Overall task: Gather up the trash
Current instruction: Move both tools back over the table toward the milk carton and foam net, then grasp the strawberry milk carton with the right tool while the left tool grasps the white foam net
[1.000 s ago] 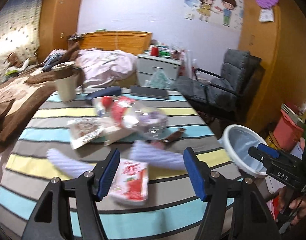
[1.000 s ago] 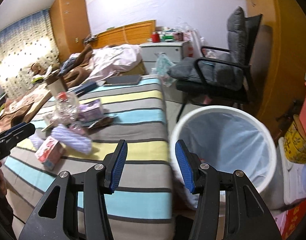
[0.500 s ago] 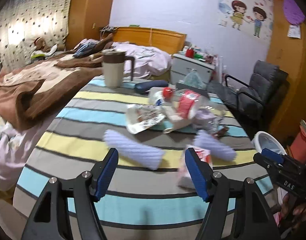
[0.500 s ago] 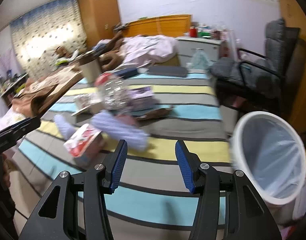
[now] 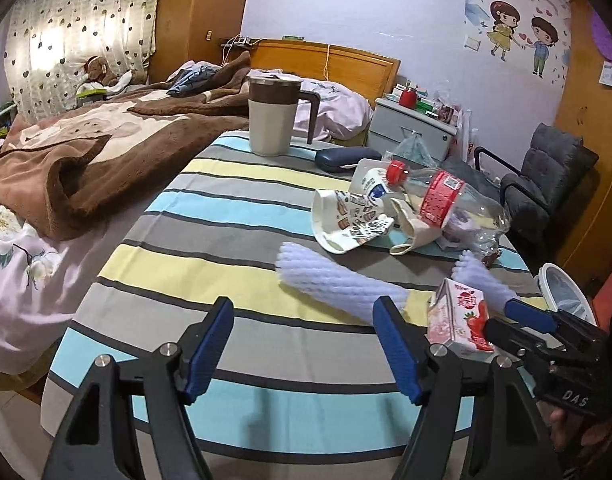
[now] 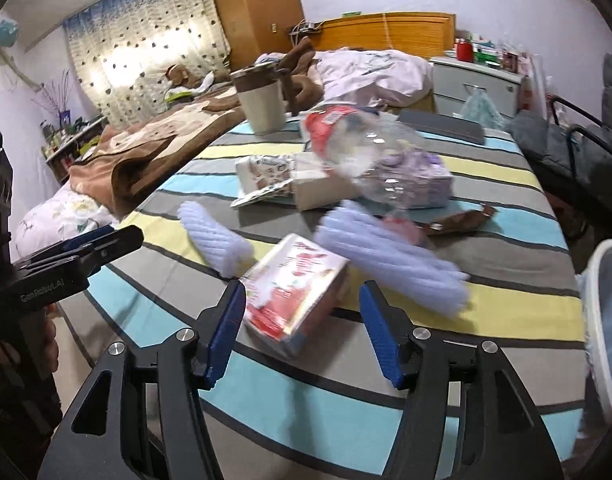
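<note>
Trash lies on a striped table: a red-and-pink drink carton, two ribbed white foam rolls, a crushed clear bottle, a flattened paper cup and a brown wrapper. My right gripper hangs low over the table's near edge. Its jaws are opening, with the carton's near end between the tips and no pad pressing on it. My left gripper is open and empty, just short of one foam roll. The white lined bin stands beside the table on the right.
A tall beige mug and a dark case stand at the table's far end. A bed with a brown blanket runs along the left side. A grey armchair and a nightstand are behind.
Both grippers swung left, away from the bin and over the trash. The right one came down around the carton and its jaws widened. The left one now faces a foam roll.
</note>
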